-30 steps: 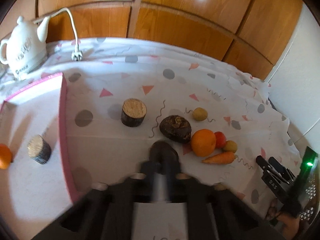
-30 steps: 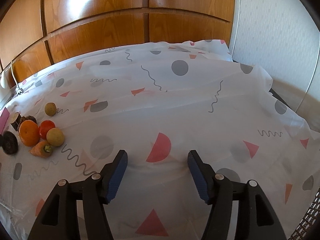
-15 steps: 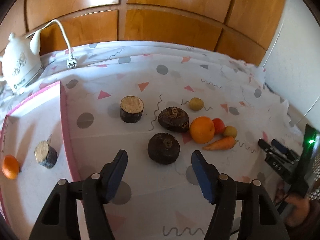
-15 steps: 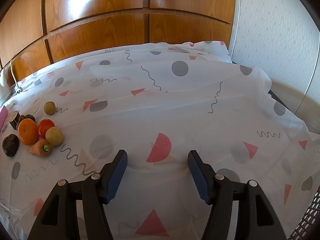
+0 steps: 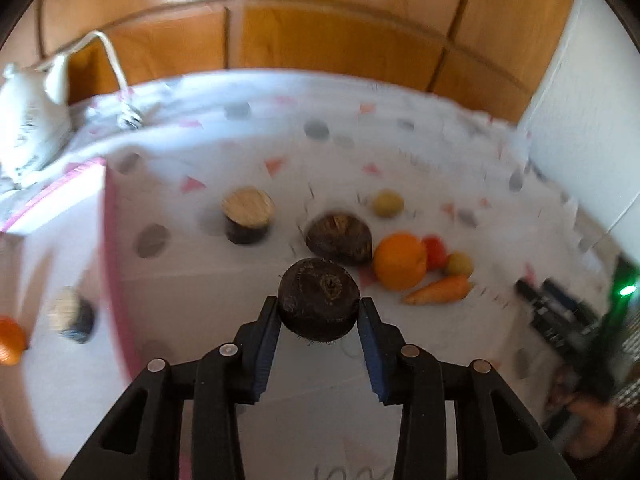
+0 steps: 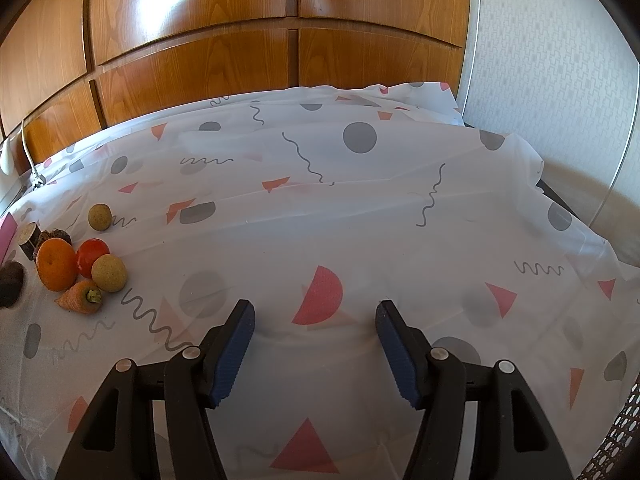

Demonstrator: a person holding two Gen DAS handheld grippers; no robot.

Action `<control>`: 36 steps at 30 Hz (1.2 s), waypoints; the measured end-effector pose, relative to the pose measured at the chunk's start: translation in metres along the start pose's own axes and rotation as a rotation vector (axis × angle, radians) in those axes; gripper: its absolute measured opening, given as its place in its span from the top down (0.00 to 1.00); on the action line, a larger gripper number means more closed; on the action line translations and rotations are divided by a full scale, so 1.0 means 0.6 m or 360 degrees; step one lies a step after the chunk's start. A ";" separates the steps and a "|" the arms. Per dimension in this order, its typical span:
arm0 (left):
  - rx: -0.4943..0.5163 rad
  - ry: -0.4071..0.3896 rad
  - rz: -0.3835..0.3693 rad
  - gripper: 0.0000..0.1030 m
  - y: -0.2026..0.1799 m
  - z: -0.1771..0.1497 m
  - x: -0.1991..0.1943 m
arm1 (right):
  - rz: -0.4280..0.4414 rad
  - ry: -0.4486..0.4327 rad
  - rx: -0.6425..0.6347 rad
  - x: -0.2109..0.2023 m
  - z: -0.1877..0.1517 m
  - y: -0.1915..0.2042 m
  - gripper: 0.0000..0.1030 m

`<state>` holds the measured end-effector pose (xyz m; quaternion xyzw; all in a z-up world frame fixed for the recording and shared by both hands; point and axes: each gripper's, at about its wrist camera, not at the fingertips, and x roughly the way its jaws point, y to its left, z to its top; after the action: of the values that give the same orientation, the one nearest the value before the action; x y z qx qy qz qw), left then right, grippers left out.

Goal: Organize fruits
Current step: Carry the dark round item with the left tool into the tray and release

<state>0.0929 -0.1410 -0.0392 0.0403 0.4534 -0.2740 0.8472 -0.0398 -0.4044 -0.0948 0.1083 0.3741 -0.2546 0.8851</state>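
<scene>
Your left hand-held gripper [image 5: 319, 316] is clenched on a dark round root [image 5: 319, 303], its blue pads [image 5: 267, 344] pressing both sides; the left wrist view is blurred, so you cannot tell whether the root rests on the cloth or hangs above it. Just beyond it on the table's patterned cloth [image 6: 360, 208] lies a second dark root [image 5: 339, 239], and to the left of that stands a short log stub [image 5: 248, 220], cut face up. Beside the second root, on its right, sits an orange [image 5: 400, 261], with a tomato [image 5: 435, 251] touching it from behind, a small yellowish ball [image 5: 460, 265] next to that, and a carrot [image 5: 438, 290] lying in front of the group. Another yellowish ball [image 5: 387, 203] sits alone farther back, apart from the cluster. At the left, a white tray with a pink rim [image 5: 114, 264] holds a second log stub [image 5: 72, 315] and a second orange [image 5: 11, 340] at the frame edge. A white kettle [image 5: 30, 120] stands at the far left corner with its cord [image 5: 114, 60] trailing to the cloth. Your right hand-held gripper [image 6: 316, 320] is released, fingers spread wide over bare cloth with nothing between them, well apart from the fruit cluster, which shows at the left edge of the right wrist view.
</scene>
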 end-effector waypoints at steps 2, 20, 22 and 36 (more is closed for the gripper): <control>-0.0083 -0.0083 -0.0024 0.62 0.026 0.007 -0.041 | -0.0004 0.0000 -0.0003 0.000 0.000 0.001 0.38; -0.0636 -0.0146 0.0520 0.53 0.298 -0.007 -0.084 | -0.0042 0.0009 -0.0027 -0.002 0.001 0.008 0.38; -0.0646 -0.0155 0.0535 0.51 0.291 -0.015 -0.091 | -0.0047 0.0010 -0.0031 -0.002 0.001 0.008 0.38; -0.0547 -0.0292 0.0674 0.31 0.204 -0.073 -0.167 | -0.0028 0.0022 -0.0007 -0.001 0.001 0.006 0.37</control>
<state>0.0778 0.0195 -0.0074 -0.0349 0.3961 -0.0127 0.9175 -0.0377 -0.4017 -0.0939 0.1046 0.3817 -0.2609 0.8805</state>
